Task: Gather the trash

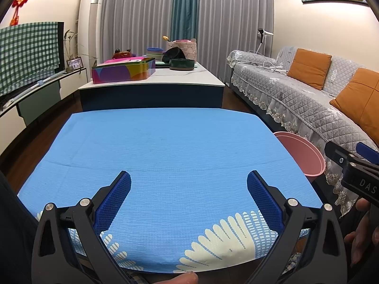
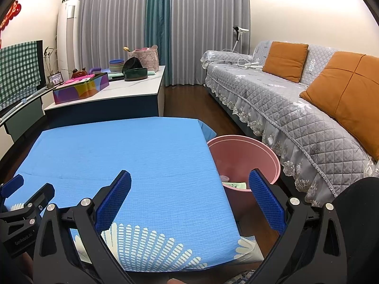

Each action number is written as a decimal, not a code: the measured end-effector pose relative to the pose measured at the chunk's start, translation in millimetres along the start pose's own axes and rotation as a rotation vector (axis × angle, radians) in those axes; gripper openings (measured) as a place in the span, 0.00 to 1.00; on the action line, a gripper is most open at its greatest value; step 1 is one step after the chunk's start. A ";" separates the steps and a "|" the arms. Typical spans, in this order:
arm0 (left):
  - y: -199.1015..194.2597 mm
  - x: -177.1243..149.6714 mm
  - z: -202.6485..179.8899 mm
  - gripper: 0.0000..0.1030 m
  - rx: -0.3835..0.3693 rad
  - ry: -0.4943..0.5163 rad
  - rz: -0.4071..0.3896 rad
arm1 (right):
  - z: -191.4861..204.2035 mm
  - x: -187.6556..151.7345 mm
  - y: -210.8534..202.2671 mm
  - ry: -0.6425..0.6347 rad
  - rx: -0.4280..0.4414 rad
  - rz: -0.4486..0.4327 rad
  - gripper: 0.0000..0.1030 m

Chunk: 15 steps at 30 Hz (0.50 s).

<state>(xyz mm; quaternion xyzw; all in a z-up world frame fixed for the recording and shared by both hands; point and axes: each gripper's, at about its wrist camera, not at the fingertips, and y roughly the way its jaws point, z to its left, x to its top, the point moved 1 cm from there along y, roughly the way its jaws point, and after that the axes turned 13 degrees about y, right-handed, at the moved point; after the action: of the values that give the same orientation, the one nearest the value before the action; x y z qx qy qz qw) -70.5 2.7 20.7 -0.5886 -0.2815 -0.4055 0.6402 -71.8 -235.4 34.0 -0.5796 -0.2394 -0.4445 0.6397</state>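
A pink bin stands on the floor at the right edge of a table covered by a blue cloth. Scraps of trash lie inside the bin, a green-white wrapper and a pink piece. The bin's rim also shows in the left wrist view. My left gripper is open and empty over the near part of the blue cloth. My right gripper is open and empty, over the table's right edge, with its right finger in front of the bin. No trash shows on the cloth.
A grey quilted sofa with orange cushions runs along the right. A white-topped low table beyond holds a colourful box, bowls and a basket. A TV stand with a checked cloth is at left. Dark wood floor lies between.
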 end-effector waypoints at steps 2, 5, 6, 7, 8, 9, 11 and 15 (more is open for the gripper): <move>0.2 -0.1 -0.2 0.93 0.000 0.000 0.000 | 0.0 0.1 -0.1 -0.001 0.001 0.000 0.95; 0.0 -0.1 -0.8 0.92 0.000 0.001 0.002 | 0.1 0.1 -0.1 0.000 0.000 -0.001 0.95; -0.4 0.4 -1.5 0.93 -0.001 0.002 0.001 | 0.1 0.0 0.0 0.000 0.000 -0.001 0.95; -0.4 0.4 -1.6 0.93 -0.001 0.002 0.001 | -0.1 0.2 -0.3 0.001 0.000 -0.002 0.95; -0.3 0.4 -1.6 0.93 -0.001 0.002 0.001 | 0.0 0.4 -0.4 0.001 -0.001 -0.001 0.95; -0.4 0.3 -1.8 0.93 -0.001 0.002 0.001 | -0.2 0.4 -0.3 0.000 -0.001 -0.001 0.95; -0.5 0.5 -2.1 0.93 -0.001 0.002 0.001 | -0.2 0.6 -0.5 0.001 0.000 -0.001 0.95; -0.6 0.3 -2.2 0.93 -0.001 0.001 0.001 | -0.2 0.4 -0.4 0.001 0.000 -0.002 0.95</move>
<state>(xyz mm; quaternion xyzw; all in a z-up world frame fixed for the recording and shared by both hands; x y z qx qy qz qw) -71.1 0.4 20.9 -0.5890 -0.2807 -0.4055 0.6402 -72.0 -235.6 34.5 -0.5793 -0.2395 -0.4453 0.6394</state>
